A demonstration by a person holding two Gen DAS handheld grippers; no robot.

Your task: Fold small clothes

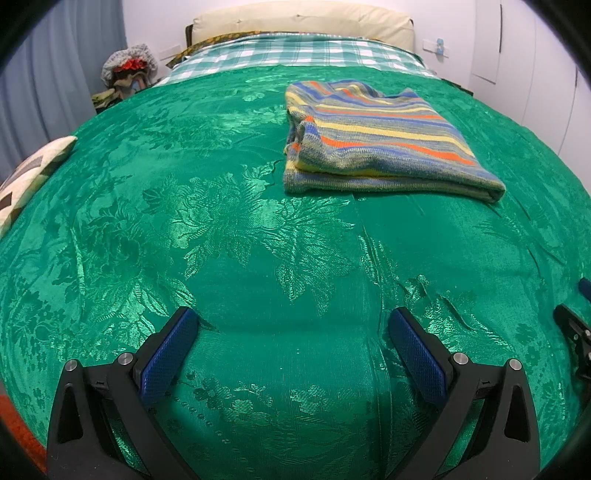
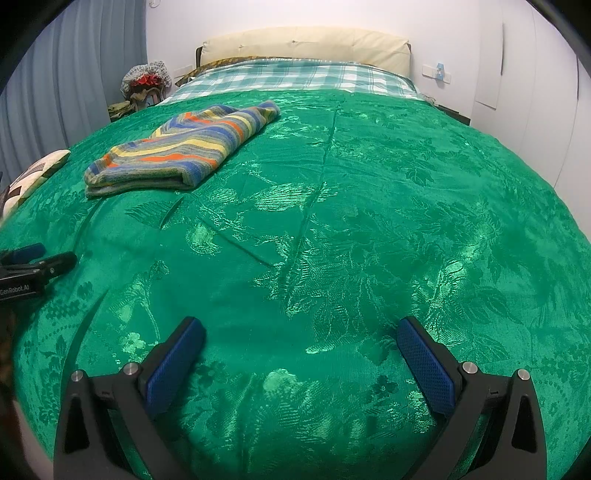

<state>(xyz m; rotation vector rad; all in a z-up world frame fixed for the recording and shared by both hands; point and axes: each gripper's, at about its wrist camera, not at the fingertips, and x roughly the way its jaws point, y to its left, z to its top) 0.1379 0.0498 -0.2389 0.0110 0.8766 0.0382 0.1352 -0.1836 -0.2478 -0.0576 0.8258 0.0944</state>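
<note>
A striped knit garment point(image 1: 373, 140) in blue, yellow, orange and grey lies folded into a flat bundle on the green bedspread point(image 1: 221, 240). In the right wrist view the same garment point(image 2: 181, 147) sits far to the upper left. My left gripper point(image 1: 293, 325) hovers low over the bedspread, well short of the garment, open with nothing between its blue pads. My right gripper point(image 2: 301, 334) is also open and empty, over bare bedspread point(image 2: 351, 240) to the right of the garment. Each gripper shows at the edge of the other's view.
A checked green-and-white sheet point(image 1: 295, 51) and a cream headboard point(image 1: 303, 18) lie at the bed's far end. A patterned cushion point(image 1: 26, 177) rests on the left edge. A bonnet-covered pile point(image 1: 129, 70) stands by the grey curtain point(image 1: 44, 74). White wardrobe doors point(image 2: 535, 92) stand on the right.
</note>
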